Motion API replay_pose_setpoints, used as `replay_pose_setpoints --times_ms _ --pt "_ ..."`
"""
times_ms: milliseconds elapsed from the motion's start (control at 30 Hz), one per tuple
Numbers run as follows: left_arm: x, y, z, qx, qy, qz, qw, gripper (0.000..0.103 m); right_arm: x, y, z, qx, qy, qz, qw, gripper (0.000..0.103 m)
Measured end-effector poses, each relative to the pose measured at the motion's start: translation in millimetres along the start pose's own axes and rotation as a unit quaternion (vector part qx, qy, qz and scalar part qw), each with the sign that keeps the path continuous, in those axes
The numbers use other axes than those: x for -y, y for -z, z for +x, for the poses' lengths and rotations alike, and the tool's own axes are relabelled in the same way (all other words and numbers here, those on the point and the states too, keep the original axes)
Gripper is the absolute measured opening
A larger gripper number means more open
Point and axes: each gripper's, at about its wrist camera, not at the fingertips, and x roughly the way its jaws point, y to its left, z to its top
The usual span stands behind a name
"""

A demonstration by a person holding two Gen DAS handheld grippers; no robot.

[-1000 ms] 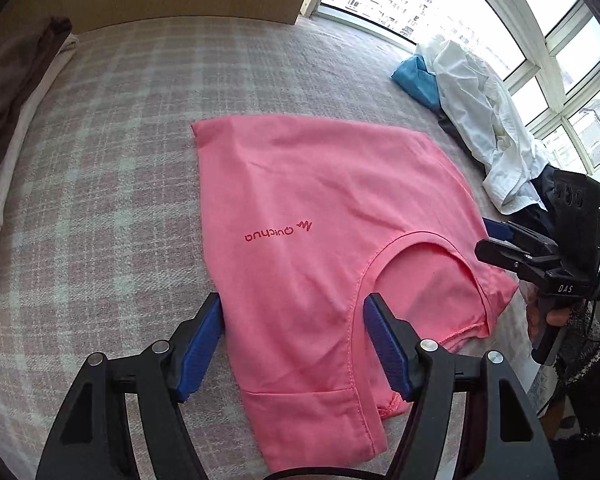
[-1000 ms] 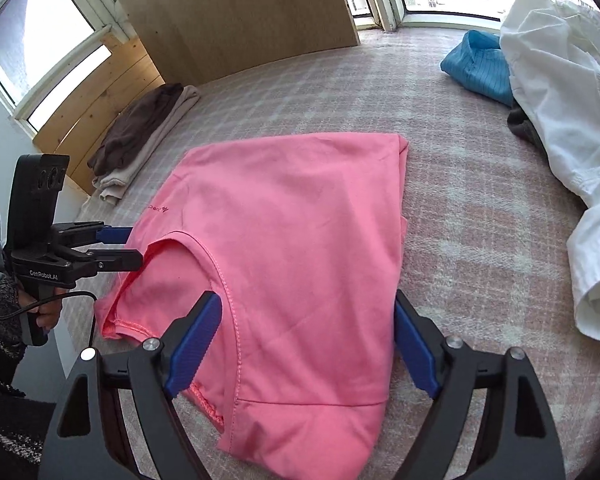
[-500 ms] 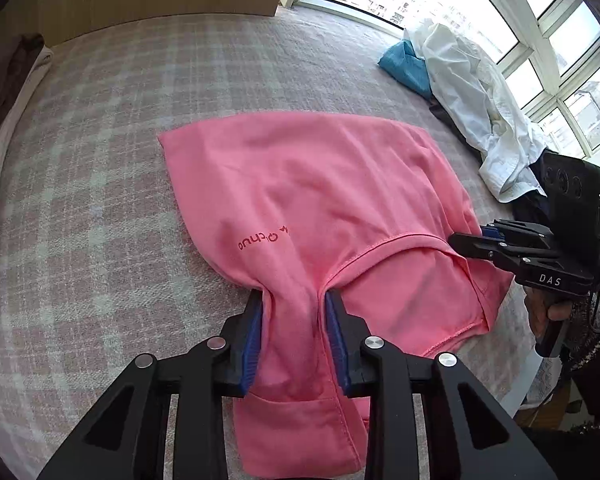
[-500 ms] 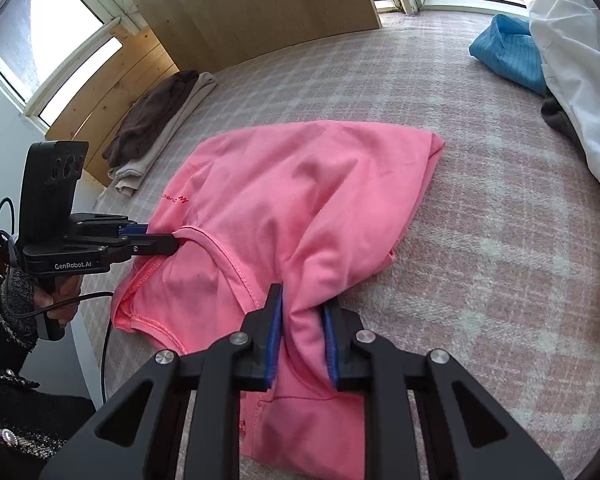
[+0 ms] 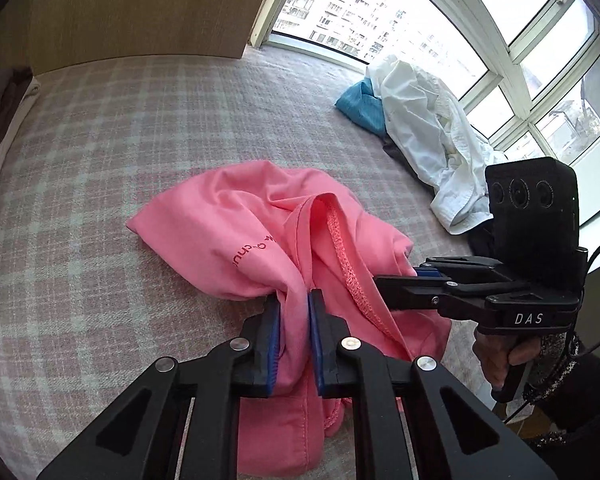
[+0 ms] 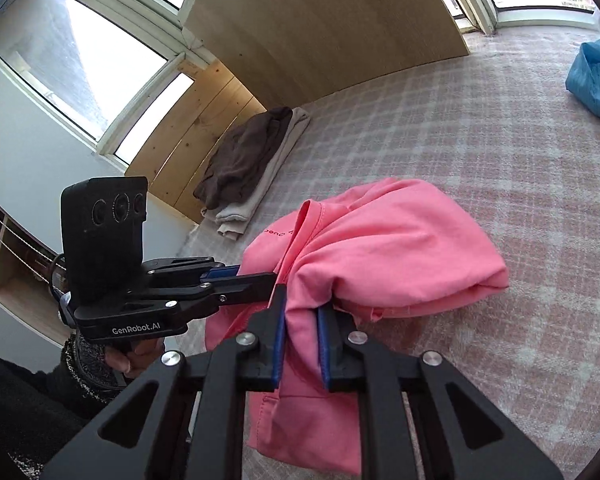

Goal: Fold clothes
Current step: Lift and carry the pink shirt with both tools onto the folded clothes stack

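Observation:
A pink T-shirt (image 5: 228,232) with a dark pink logo lies bunched on the checked bed cover; it also shows in the right wrist view (image 6: 400,252). My left gripper (image 5: 294,300) is shut on a fold of the shirt beside the neckline. My right gripper (image 6: 302,312) is shut on the shirt on the other side of the neckline. Both hold the near end lifted, while the far end rests on the cover. Each gripper shows in the other's view: the right one (image 5: 416,276) and the left one (image 6: 240,278), close together.
A white garment (image 5: 432,136) and a blue one (image 5: 360,106) are heaped at the right by the windows. A folded brown and beige stack (image 6: 248,164) lies at the left bed edge. A wooden board (image 6: 320,28) stands at the far end. The checked cover (image 5: 120,128) spreads around.
Both grippers shut on the shirt at the neckline, then lifted it and came closer together. The flat shirt is now bunched up, its far end dragged nearer.

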Motion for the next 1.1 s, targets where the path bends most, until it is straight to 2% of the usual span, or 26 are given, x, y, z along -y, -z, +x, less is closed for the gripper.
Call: replay_pose_setpoints --times_ms 167,367,500,567,767,867,933,967,1067,1100 --pt "-2 -10 -52 0.051 -0.02 0.006 0.9985 0.011 -41 -30 2 0.011 -0.021 -0.047 0.999 0.013" --pt "-31 -15 -111 0.1 -0.052 0.016 0.9935 0.011 -101 -64 43 0.019 -0.018 -0.112 0.993 0.013" --pt "-71 -23 -149 0.12 -0.064 0.025 0.9904 0.011 -135 -98 88 0.036 -0.002 -0.125 0.991 0.013" --pt "-92 -32 -169 0.126 -0.079 0.048 0.9877 0.011 -152 -115 110 0.045 0.007 -0.132 0.99 0.013" --pt "-175 -77 -231 0.142 -0.114 0.095 0.9787 0.011 -204 -166 176 0.071 0.032 -0.153 0.985 0.013" --pt "-211 -101 -247 0.147 -0.134 0.122 0.9725 0.011 -229 -191 210 0.083 0.045 -0.163 0.982 0.013" --pt "-240 -109 -244 0.13 -0.161 0.144 0.9677 0.012 -211 -190 236 0.049 0.09 -0.148 0.984 0.013" --pt "-264 -109 -236 0.107 -0.173 0.129 0.9705 0.012 -202 -190 249 0.031 0.112 -0.14 0.983 0.013" --pt "-332 -93 -201 0.039 -0.215 0.086 0.9721 0.012 -162 -174 287 -0.03 0.132 -0.096 0.986 0.013" --pt "-348 -85 -188 0.019 -0.216 0.076 0.9733 0.011 -150 -169 299 -0.05 0.138 -0.082 0.986 0.013"
